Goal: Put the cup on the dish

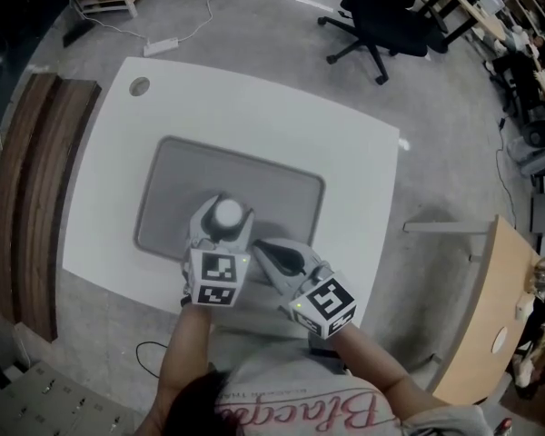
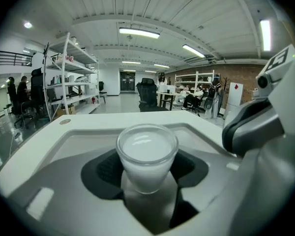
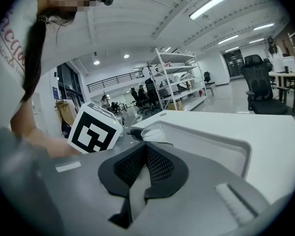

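The left gripper (image 2: 146, 165) has its jaws set wide and closed on the cup (image 2: 147, 156), one dark ribbed pad pressing on each side of the wall below the rim. The cup stands upright between them, with its mouth facing up. Its inside reads flat white, and I cannot tell whether that is a filling or just the bottom.

The right gripper (image 3: 145, 165) sits just to the right of the left one. Its jaws are together with nothing between them.

From the head view, the cup is over the near middle of the shallow grey dish (image 1: 282, 184), a rimmed, tray-like rectangle in the middle of the white surface (image 1: 345, 143). No view shows whether the base already rests on the dish or hangs just above it.

The cup looks small and light, with a smooth, cloudy wall that narrows toward the base. A wall like that is probably slippery and may be thin enough to give or crack if squeezed hard. The present hold looks right: across the body below the rim, where the taper works against slipping down. If it does hold liquid, it should be kept level and set down gently.
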Tool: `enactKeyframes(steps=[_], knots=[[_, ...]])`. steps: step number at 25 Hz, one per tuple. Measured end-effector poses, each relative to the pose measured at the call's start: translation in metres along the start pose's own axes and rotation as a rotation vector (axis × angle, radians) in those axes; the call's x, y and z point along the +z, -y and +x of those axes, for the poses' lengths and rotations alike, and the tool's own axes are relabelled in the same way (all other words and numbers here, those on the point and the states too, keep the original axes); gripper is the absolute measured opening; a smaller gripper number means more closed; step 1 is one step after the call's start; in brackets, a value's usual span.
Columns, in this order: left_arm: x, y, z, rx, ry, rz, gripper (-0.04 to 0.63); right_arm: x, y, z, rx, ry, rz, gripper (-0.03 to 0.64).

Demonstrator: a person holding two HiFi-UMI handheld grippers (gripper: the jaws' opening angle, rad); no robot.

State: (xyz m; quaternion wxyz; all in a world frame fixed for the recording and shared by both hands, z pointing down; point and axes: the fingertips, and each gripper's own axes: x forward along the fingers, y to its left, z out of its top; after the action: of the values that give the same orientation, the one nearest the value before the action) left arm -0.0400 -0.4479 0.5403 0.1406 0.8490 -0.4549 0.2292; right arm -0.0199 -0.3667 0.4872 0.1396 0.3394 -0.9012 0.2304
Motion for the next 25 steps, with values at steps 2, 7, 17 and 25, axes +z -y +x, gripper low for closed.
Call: enactKeyframes(steps=[2,7,17,25], knots=[[0.000,-0.001,0.000,0.009,-0.006,0.015,0.258,-0.001,0.000,-0.001,-0.004,0.001,0.002,0.002],[-0.003,0.004,0.004,0.000,-0.031,0.004,0.263,0.001,0.003,-0.003,-0.019,0.012,-0.002,0.002],[-0.015,0.002,-0.016,0.033,-0.036,-0.052,0.345,0.003,-0.009,-0.012,-0.007,0.015,-0.054,0.002],[-0.013,0.009,-0.056,0.076,0.026,-0.135,0.341,0.008,-0.024,-0.023,0.012,0.033,-0.116,0.002]])
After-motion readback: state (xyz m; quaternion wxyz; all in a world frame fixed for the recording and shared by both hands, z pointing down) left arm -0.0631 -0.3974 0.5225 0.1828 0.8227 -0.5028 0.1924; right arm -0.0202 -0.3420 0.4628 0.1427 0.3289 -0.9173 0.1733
